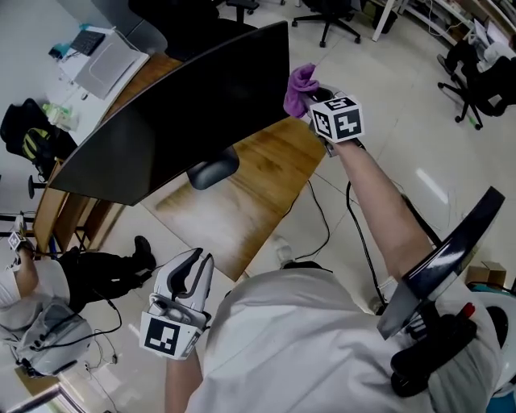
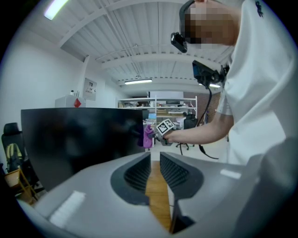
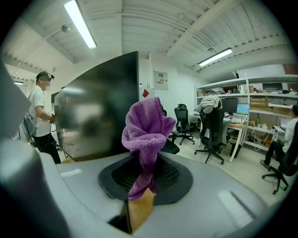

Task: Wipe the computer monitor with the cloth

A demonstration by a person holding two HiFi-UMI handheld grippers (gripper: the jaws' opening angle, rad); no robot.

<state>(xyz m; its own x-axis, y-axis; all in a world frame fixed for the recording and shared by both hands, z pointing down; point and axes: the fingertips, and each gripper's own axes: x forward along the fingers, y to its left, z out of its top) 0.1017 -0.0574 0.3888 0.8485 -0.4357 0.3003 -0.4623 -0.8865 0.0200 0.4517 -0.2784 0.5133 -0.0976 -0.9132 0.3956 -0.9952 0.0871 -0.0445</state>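
A large dark computer monitor [image 1: 185, 105] stands on a wooden desk [image 1: 266, 177]; its black screen also fills the left of the left gripper view [image 2: 79, 139] and the right gripper view [image 3: 98, 111]. My right gripper [image 1: 312, 100] is raised at the monitor's right edge, shut on a bunched purple cloth [image 1: 300, 87]. The cloth [image 3: 146, 130] rises from between the right gripper's jaws [image 3: 144, 174], close beside the screen's edge. Whether it touches the screen I cannot tell. My left gripper [image 1: 193, 266] hangs low by my body, off the desk's near side, jaws together with nothing in them [image 2: 155, 162]. It looks at the cloth [image 2: 148, 135].
The monitor's grey stand foot [image 1: 214, 169] rests mid-desk. A black cable [image 1: 322, 226] trails on the floor right of the desk. Office chairs [image 1: 326, 16] [image 1: 476, 81] stand beyond. A second person [image 1: 40, 282] sits at lower left. A white printer [image 1: 105, 60] sits at the desk's far end.
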